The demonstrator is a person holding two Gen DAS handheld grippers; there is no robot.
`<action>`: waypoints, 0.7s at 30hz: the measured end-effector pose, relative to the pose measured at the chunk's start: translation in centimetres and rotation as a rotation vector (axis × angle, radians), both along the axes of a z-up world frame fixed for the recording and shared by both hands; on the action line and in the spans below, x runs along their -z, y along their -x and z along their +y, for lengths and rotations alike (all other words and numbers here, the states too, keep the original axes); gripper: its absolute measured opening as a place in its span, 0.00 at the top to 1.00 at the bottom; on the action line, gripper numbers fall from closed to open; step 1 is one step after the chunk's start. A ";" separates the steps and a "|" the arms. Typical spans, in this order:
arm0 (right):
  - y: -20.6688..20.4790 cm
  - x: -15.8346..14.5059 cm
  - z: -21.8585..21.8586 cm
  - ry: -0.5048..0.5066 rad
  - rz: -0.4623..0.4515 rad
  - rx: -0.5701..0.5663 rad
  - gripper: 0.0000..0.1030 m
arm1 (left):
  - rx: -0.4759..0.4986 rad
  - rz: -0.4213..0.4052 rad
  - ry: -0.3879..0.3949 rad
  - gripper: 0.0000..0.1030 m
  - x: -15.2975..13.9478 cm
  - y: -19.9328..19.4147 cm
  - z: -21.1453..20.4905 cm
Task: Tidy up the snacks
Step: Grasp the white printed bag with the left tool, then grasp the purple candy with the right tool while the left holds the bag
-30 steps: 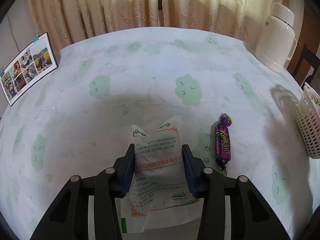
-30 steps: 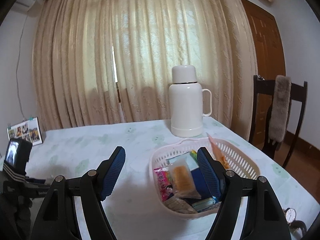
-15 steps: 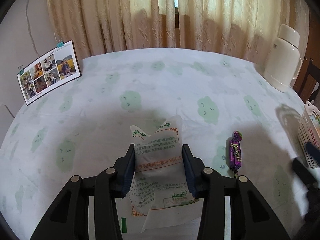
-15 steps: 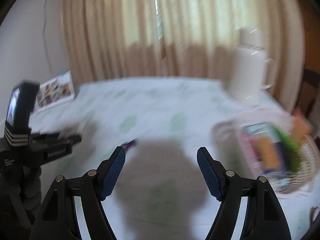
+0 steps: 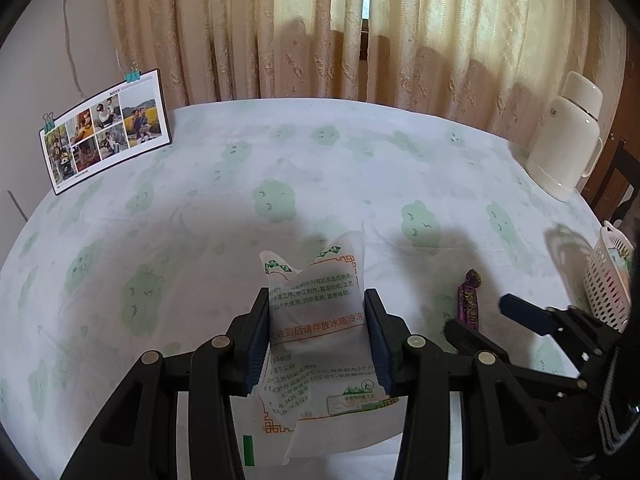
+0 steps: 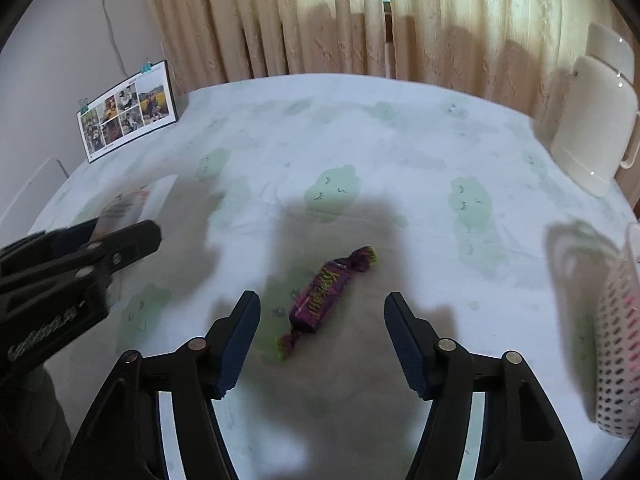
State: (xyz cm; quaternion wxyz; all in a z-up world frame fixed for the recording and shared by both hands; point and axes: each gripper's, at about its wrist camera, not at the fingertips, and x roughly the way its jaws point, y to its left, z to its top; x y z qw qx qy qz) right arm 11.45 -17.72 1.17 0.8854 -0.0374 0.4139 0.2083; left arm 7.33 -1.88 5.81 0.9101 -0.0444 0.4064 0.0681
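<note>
The left gripper (image 5: 316,344) has its fingers (image 5: 256,340) pressed against both sides of a white snack packet (image 5: 318,344) printed with orange and green text, holding it upright above the surface (image 5: 200,240), which is covered in a pale cloth with green cloud shapes. The packet's top corners flare out above the pads.

The right gripper (image 6: 320,344) has its fingers (image 6: 238,348) set fairly wide; they have just been closing, with nothing pressed between them. A purple wrapped candy (image 6: 324,300) lies slanted on the surface ahead of and between the tips, touching neither. In the left wrist view the same candy (image 5: 469,304) lies to the right of the packet, with the right gripper's dark blue pad just beyond it.

Further right of the candy stands a white perforated basket (image 5: 604,288) at the surface's edge. Beyond the basket, near the curtains (image 5: 320,32), is a cream thermos jug (image 5: 564,144). Far left of the candy, a clipped photo card (image 5: 106,130) leans against the wall.
</note>
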 end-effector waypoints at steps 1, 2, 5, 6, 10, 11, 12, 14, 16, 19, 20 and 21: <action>-0.3 0.1 0.2 -0.003 0.008 0.000 0.40 | 0.000 -0.001 0.002 0.60 0.0 0.0 0.0; -0.6 0.1 0.5 0.003 0.009 0.003 0.41 | 0.000 -0.001 0.002 0.60 -0.1 0.0 0.0; -1.2 0.4 1.1 0.025 0.015 0.000 0.53 | -0.001 0.001 0.002 0.60 0.0 0.0 0.0; -1.3 0.5 1.2 0.029 0.020 -0.001 0.58 | -0.001 0.001 0.000 0.60 0.0 0.0 0.0; -1.0 0.8 1.6 0.072 -0.009 0.002 0.68 | -0.003 0.003 0.003 0.60 -0.2 0.1 -0.1; -0.9 0.8 1.6 0.071 -0.012 0.003 0.70 | -0.002 0.002 0.001 0.60 -0.1 0.1 0.0; -0.9 0.8 1.5 0.068 -0.013 0.005 0.74 | -0.001 0.002 0.001 0.60 -0.1 0.0 0.0; -0.8 0.7 1.0 0.049 -0.011 0.013 0.75 | 0.000 0.002 0.001 0.60 0.0 0.1 -0.1; -0.7 0.6 0.6 0.033 -0.011 0.022 0.79 | 0.001 0.003 0.000 0.60 0.0 0.1 -0.1; -0.5 0.1 -0.3 0.000 -0.022 0.036 0.79 | 0.001 0.004 0.002 0.60 0.0 0.1 -0.3; -0.3 -0.1 -0.6 -0.014 -0.029 0.041 0.79 | 0.001 0.004 0.001 0.60 0.0 0.1 -0.3; -0.2 -0.4 -0.9 -0.027 -0.035 0.045 0.79 | 0.001 0.004 0.002 0.60 0.0 0.1 -0.2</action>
